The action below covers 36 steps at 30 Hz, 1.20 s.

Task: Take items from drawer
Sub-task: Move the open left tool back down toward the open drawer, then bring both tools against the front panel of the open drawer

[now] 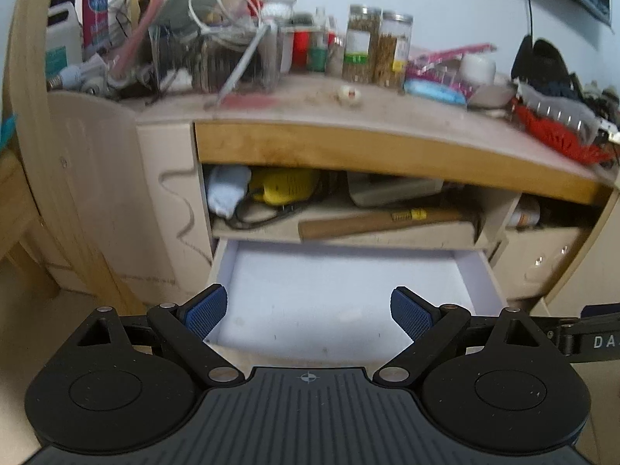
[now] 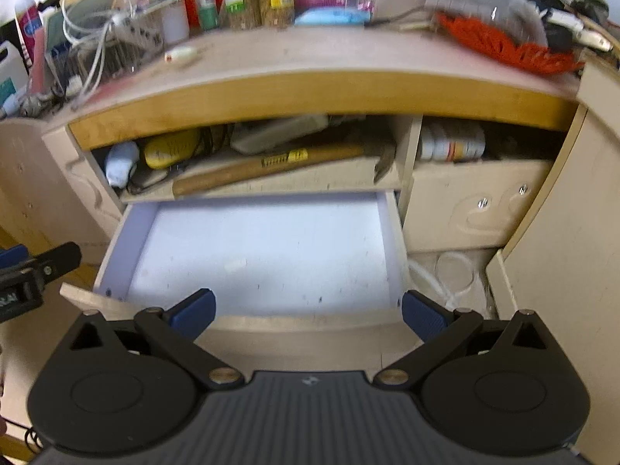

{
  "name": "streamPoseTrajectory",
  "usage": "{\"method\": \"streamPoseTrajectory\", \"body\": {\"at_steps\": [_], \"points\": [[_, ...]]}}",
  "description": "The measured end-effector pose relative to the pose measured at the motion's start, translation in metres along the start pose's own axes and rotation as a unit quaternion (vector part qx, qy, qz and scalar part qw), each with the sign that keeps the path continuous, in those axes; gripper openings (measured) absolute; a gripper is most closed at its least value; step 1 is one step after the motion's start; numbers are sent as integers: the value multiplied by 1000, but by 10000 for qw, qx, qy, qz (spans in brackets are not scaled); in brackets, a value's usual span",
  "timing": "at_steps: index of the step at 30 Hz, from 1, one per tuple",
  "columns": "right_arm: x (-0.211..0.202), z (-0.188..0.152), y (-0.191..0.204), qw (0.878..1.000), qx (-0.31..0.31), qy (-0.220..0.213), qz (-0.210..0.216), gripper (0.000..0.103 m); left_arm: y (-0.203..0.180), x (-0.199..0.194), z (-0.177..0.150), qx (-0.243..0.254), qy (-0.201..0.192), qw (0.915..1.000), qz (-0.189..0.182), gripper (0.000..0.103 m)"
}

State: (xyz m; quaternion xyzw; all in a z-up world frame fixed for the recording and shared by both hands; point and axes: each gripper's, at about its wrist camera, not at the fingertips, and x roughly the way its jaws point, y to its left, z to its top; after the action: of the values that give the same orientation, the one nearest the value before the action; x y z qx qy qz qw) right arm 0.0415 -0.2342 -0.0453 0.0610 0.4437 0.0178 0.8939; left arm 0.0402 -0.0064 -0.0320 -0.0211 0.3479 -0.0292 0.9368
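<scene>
The drawer (image 2: pixel 255 255) stands pulled out under the desk, with a white bare floor and pale wooden front (image 2: pixel 294 325). It also shows in the left wrist view (image 1: pixel 341 294). My left gripper (image 1: pixel 308 314) is open and empty, held in front of and above the drawer. My right gripper (image 2: pixel 308 314) is open and empty, just in front of the drawer's front edge. The left gripper's side (image 2: pixel 31 275) shows at the left of the right wrist view.
The shelf above the drawer holds a wooden-handled hammer (image 2: pixel 271 166), a yellow tool (image 2: pixel 170 149), a white cloth (image 2: pixel 120 166) and a grey box (image 2: pixel 279 131). The desk top (image 2: pixel 310 54) is crowded with jars, bottles, cables and a red brush (image 2: pixel 503 46). A closed drawer (image 2: pixel 476 201) sits at right.
</scene>
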Motion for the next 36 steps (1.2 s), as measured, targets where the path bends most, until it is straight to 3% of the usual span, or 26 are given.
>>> {"method": "streamPoseTrajectory", "body": {"at_steps": [6,15,36], "points": [[13,-11,3,9993,-63,369,-44,103,4,17,-10,-172,599,9980,-88,93],[27,-23,3,9976,15,691,-65,103,1,42,-34,24,1402,9900,-130,93],[57,-29,-4,9960,-31,856,-268,103,-5,75,-46,281,1638,9861,-18,93]]}}
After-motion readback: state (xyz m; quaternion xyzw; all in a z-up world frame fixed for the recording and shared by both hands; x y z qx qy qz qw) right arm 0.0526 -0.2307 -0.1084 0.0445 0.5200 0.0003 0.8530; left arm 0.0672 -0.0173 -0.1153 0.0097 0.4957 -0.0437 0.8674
